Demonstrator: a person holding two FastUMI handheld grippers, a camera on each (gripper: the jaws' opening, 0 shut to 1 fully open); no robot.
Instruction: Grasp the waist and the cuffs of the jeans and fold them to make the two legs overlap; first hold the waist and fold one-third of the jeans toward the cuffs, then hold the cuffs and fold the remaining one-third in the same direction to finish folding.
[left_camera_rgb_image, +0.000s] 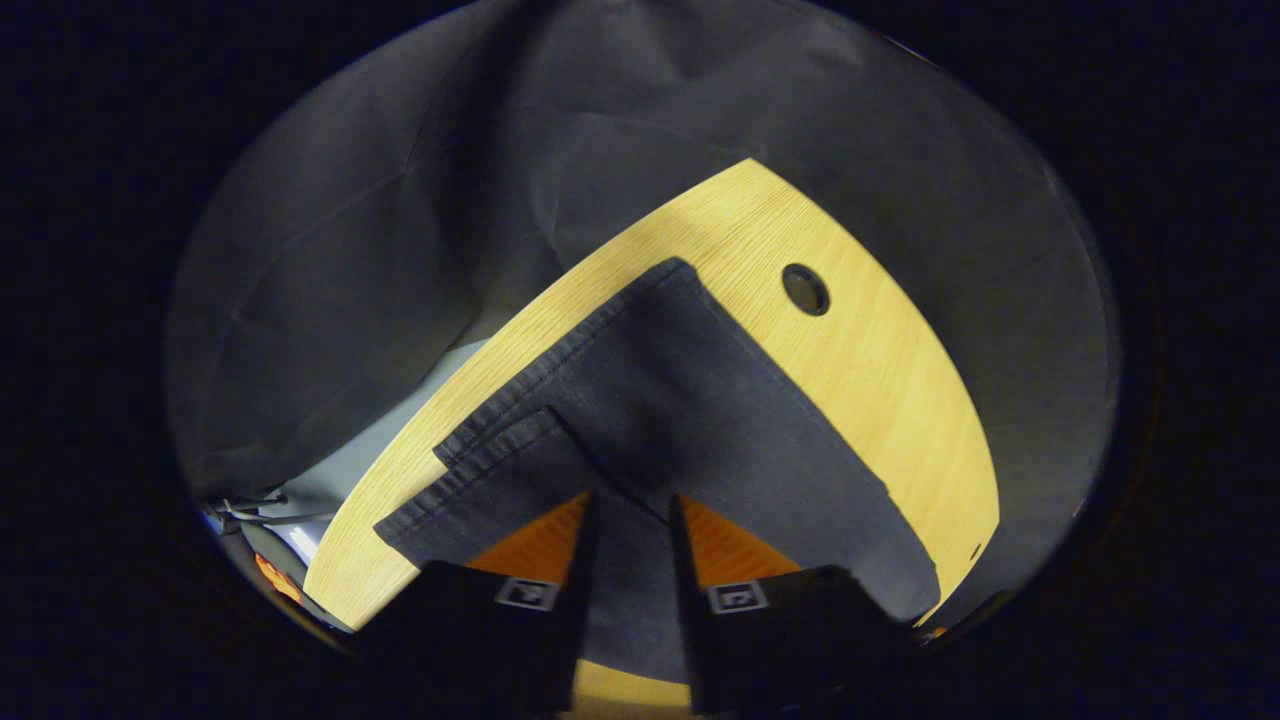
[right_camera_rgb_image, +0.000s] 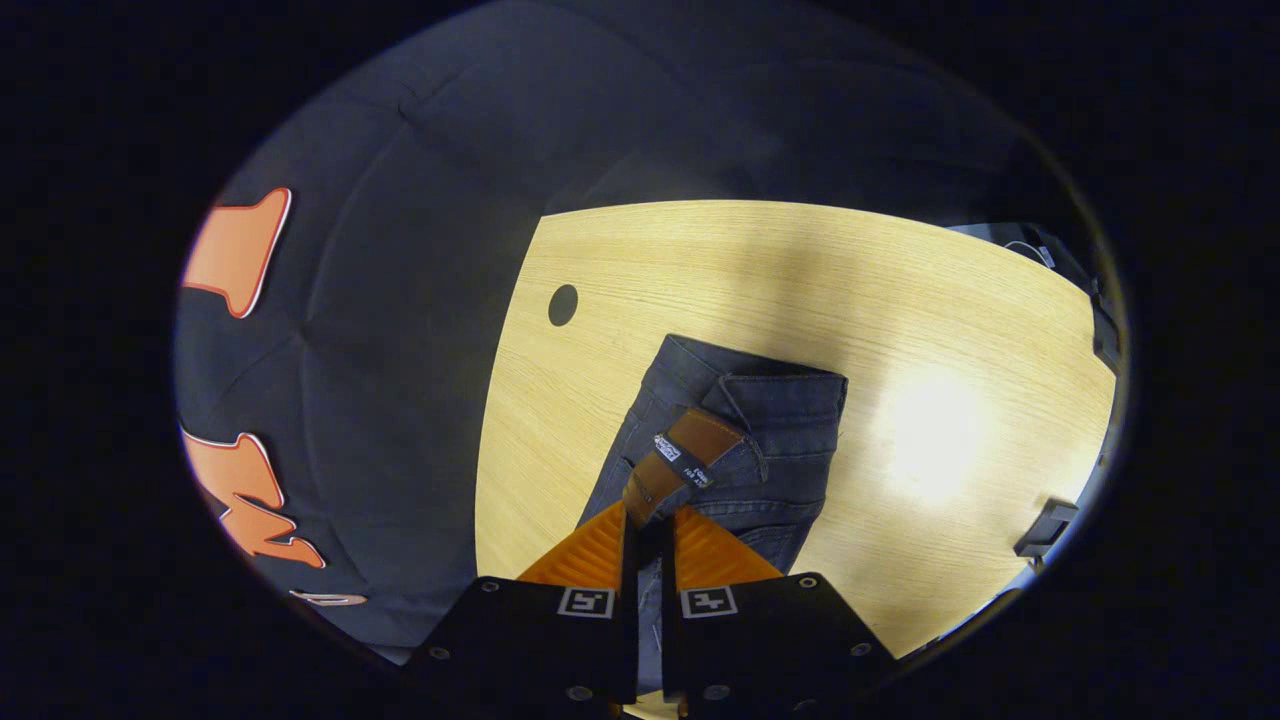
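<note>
Light wood-grain table with a round hole near one edge. Dark jeans are laid directly on it; a small dark object is seen at the far edge.

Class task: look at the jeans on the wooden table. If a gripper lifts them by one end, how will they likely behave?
The jeans will probably drape and sag: they already lie flat in soft layers. The thick waistband and stitched cuffs look like firm, non-slip places to grip. They seem unlikely to roll.
</note>
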